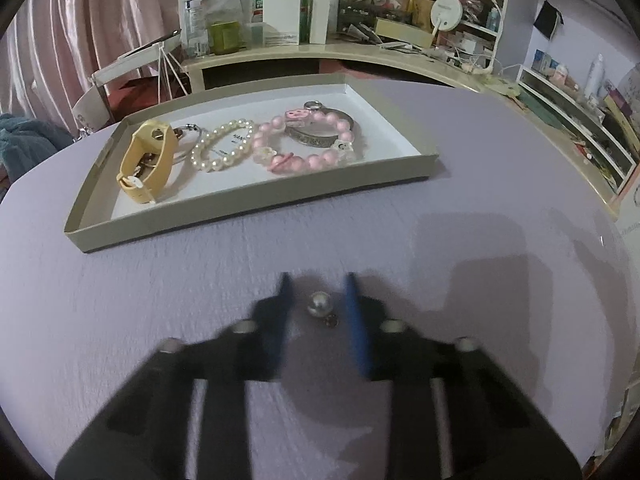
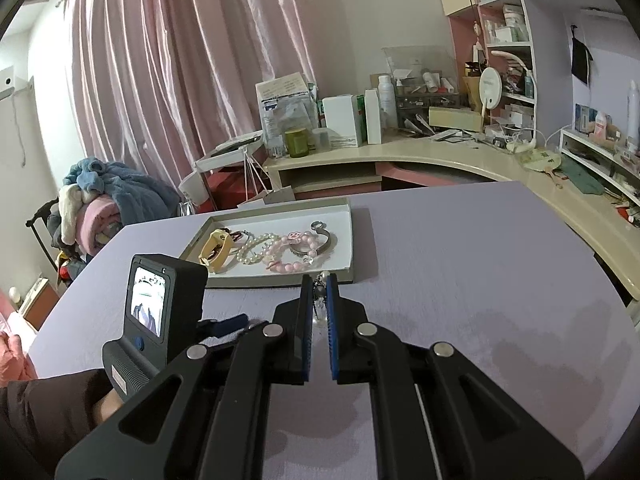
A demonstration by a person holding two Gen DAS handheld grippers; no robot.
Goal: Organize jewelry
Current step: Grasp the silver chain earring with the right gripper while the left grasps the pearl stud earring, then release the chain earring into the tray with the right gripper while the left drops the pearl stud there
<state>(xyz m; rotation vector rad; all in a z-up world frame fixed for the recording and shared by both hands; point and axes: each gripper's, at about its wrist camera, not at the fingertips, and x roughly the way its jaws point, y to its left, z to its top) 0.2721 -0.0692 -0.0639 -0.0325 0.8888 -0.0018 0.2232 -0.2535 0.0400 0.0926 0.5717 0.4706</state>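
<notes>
A shallow beige tray (image 1: 248, 216) on the lilac table holds a yellow strap (image 1: 148, 160), a pearl bracelet (image 1: 220, 146), a pink bead bracelet (image 1: 316, 156) and a silver bangle (image 1: 320, 138). My left gripper (image 1: 318, 284) is open over the table, with a small silver ball earring (image 1: 319, 305) lying between its blue fingers. My right gripper (image 2: 319, 284) is shut on a beaded earring (image 2: 320, 292) and holds it just in front of the tray (image 2: 280, 280). The left gripper's body (image 2: 160, 312) shows in the right wrist view.
A cluttered beige desk (image 2: 440, 156) with boxes and bottles curves behind and to the right of the table. A chair with piled clothes (image 2: 96, 200) stands at the left by pink curtains.
</notes>
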